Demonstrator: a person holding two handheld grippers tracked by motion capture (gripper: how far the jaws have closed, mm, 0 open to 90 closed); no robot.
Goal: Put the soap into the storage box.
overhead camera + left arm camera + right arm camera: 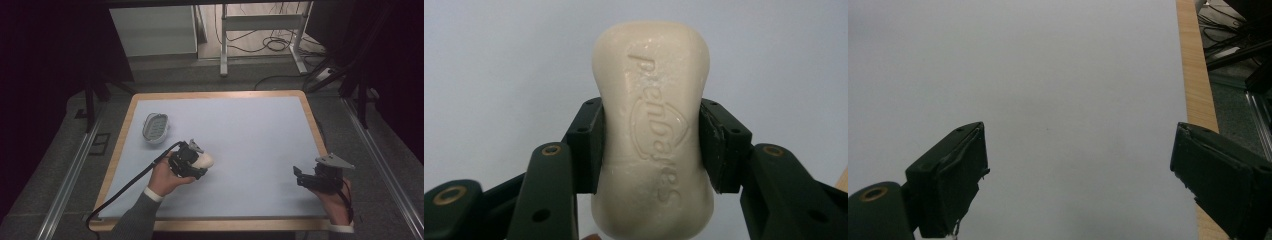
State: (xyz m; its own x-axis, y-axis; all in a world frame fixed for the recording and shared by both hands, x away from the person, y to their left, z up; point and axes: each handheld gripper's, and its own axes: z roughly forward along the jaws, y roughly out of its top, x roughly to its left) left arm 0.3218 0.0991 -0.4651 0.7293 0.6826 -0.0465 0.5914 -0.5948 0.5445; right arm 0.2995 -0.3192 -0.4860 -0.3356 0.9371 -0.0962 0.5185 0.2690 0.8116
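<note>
A cream bar of soap (654,130) with raised lettering sits clamped between the two black jaws of my left gripper (651,145). From above, the same soap bar (204,160) pokes out of the left gripper (192,161) over the middle left of the pale blue mat. A white oval soap dish (155,128) with a ribbed inside lies further back and to the left, apart from the gripper. My right gripper (305,176) hovers near the front right of the mat, its jaws (1078,180) wide apart with nothing between them.
The pale blue mat (240,130) covers a wood-edged table (312,117); the wooden edge (1198,90) runs along the right of the right gripper view. Metal rails flank the table, and a desk frame with cables stands behind it.
</note>
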